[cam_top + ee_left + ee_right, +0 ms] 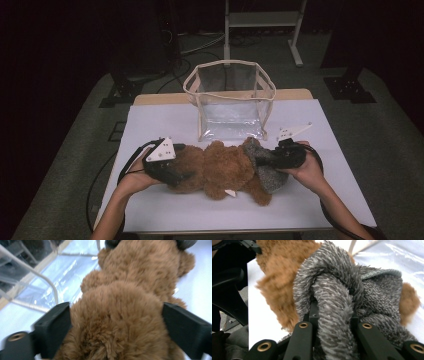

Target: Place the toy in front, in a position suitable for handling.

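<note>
Dim room, dark floor, metal stand legs at back; white table under the light. Clear bag with beige trim upright at the far middle of the table, mouth open upward. Brown plush bear lying on the white top just in front of the bag, long axis running left to right across the table, parallel to the near edge. Grey knit scarf at the bear's right end. Left gripper at the bear's left end, jaws spread wide and straddling the fur; pads alongside the plush, pressing or not cannot be told, so judged unclamped. Right gripper at the right end, jaws nearly together and pinched on a fold of scarf. Both hands level with the bear, one at each end, neither nearer. Bag directly beyond the bear's middle, so likely next move: firm left hold, lift, carry away from the person and lower into the mouth. Bear looks about as long as the mouth is wide; risk of snagging the rim.
</note>
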`<state>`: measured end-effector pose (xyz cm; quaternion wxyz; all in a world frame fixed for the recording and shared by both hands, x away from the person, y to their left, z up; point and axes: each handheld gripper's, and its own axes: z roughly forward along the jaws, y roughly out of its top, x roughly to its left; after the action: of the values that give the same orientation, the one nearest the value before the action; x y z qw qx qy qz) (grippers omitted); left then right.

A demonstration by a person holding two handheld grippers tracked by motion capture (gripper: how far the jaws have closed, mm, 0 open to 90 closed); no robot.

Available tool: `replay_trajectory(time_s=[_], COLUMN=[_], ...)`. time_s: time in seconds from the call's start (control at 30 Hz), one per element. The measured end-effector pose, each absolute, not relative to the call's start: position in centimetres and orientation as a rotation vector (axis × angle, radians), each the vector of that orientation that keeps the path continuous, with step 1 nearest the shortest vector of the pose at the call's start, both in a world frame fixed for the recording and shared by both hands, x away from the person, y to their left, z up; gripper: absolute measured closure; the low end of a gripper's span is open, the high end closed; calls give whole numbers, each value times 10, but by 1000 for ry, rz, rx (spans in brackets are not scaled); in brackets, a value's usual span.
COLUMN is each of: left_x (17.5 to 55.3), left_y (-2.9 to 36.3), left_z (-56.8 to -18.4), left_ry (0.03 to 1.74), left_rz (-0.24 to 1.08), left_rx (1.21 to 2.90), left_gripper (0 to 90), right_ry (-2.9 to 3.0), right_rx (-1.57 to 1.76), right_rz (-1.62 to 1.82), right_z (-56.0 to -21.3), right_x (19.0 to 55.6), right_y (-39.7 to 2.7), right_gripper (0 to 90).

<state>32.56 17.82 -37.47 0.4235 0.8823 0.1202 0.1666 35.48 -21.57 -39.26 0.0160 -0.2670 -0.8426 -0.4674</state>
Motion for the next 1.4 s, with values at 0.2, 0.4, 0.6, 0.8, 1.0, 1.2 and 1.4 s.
replay_trajectory(time_s=[0.2, 0.4, 0.6, 0.8, 1.0, 1.2, 1.4], left_x=[327, 333, 347, 336, 325, 326, 333], left_y=[178, 187, 193, 182, 150, 106, 70], left_z=[-389, -383, -381, -368, -353, -354, -361], left_ry=[273, 293, 339, 292, 151, 41, -23], left_rz=[439, 416, 368, 398, 404, 376, 346], left_rx=[2235, 2253, 2233, 2212, 2225, 2267, 2336], left_gripper=[165, 325, 319, 171, 116, 88, 74], right_ry=[-2608, -2608, -2607, -2574, -2559, -2531, -2520], right_rx=[-821, -763, -741, -798, -832, -852, -863], right_rz=[-1454, -1466, -1486, -1510, -1540, -1576, -1588], right_z=[-400, -391, -386, -392, -391, -391, -394], right_x=[353, 349, 349, 353, 346, 340, 337], right_y=[-210, -198, -190, -207, -224, -242, -252], right_gripper=[746, 749, 748, 748, 748, 747, 746])
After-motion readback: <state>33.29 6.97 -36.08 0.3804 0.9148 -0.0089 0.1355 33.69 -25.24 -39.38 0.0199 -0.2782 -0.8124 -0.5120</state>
